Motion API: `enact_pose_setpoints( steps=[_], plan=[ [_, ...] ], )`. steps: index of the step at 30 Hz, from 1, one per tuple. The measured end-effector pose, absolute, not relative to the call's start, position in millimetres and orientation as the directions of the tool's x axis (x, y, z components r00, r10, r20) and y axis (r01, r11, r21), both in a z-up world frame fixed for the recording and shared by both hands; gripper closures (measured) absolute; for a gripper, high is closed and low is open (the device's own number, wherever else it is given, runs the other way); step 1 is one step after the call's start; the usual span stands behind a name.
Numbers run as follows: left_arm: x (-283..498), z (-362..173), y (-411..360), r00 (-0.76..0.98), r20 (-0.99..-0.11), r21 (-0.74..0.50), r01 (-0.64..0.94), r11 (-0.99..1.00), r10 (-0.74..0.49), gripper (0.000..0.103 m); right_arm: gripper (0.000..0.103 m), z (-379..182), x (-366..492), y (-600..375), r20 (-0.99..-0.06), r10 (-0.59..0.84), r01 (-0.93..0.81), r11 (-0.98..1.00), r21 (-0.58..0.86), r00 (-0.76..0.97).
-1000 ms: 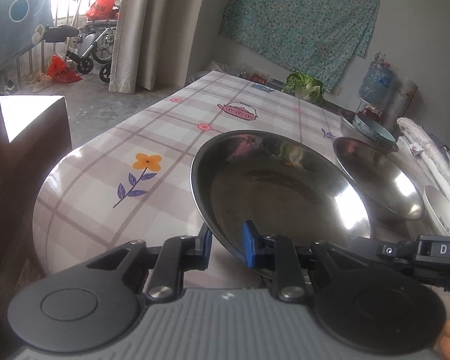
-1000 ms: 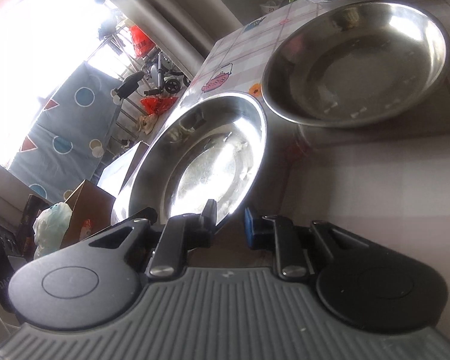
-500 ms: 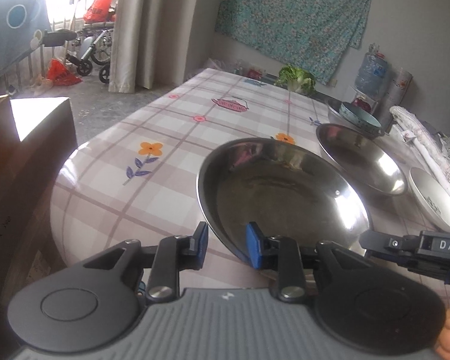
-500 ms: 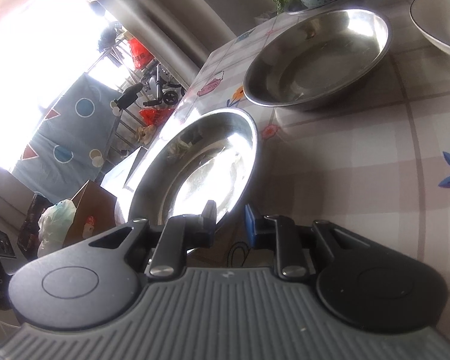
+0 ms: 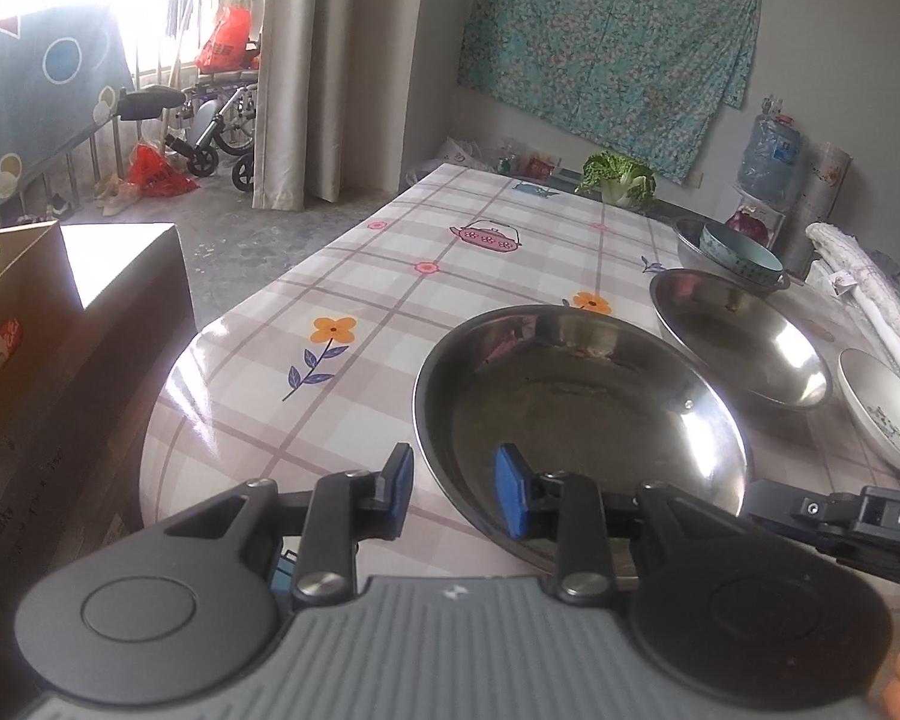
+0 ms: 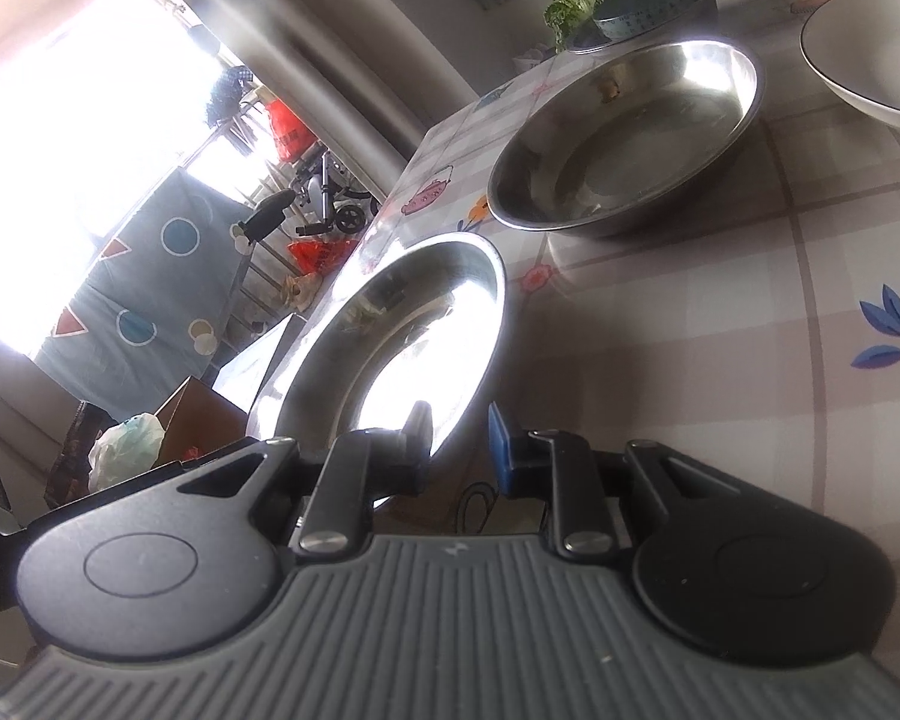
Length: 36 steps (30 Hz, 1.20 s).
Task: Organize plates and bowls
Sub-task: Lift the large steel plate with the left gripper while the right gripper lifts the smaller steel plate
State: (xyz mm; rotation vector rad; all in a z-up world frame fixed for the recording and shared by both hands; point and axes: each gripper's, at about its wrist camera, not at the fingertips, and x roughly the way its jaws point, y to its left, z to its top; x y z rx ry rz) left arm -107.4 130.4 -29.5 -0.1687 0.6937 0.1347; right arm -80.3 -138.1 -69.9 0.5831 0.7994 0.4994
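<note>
Left claw straddles the pan's near rim, narrow but not pinching, while the right claw, narrower, brackets another edge, grip unclear, likely steadying it on the surface before stacking into the second pan.

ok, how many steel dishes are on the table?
3: the nearest steel dish by the table's near edge, a second steel dish just beyond it, a third steel dish farther back holding the blue bowl. Others may be out of frame.
</note>
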Motion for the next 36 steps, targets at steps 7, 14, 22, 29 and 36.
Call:
enact_pose_setpoints(
  steps=[7,14,22,29,36],
  plan=[
    [-107,-27,126,0.763,-0.639,-0.086,-0.192,0.978,0.094,0.071,0.083,-72,-81,-139,-0.518,0.608,-0.191,0.739,0.646,0.602],
    [-106,-26,119,0.761,-0.639,-0.054,-0.184,0.981,0.108,0.071,0.083,-75,-82,-142,-0.504,0.617,-0.179,0.721,0.669,0.604],
    [-105,-25,118,0.765,-0.635,-0.059,-0.181,0.982,0.102,0.071,0.080,-75,-79,-139,-0.512,0.618,-0.181,0.725,0.664,0.597],
    [-100,-29,125,0.751,-0.656,-0.083,-0.173,0.981,0.077,0.071,0.076,-80,-74,-136,-0.527,0.610,-0.165,0.731,0.662,0.592],
    [-91,-32,137,0.763,-0.646,-0.138,-0.168,0.976,0.040,0.070,0.074,-83,-66,-125,-0.560,0.592,-0.160,0.757,0.634,0.580]
  ],
)
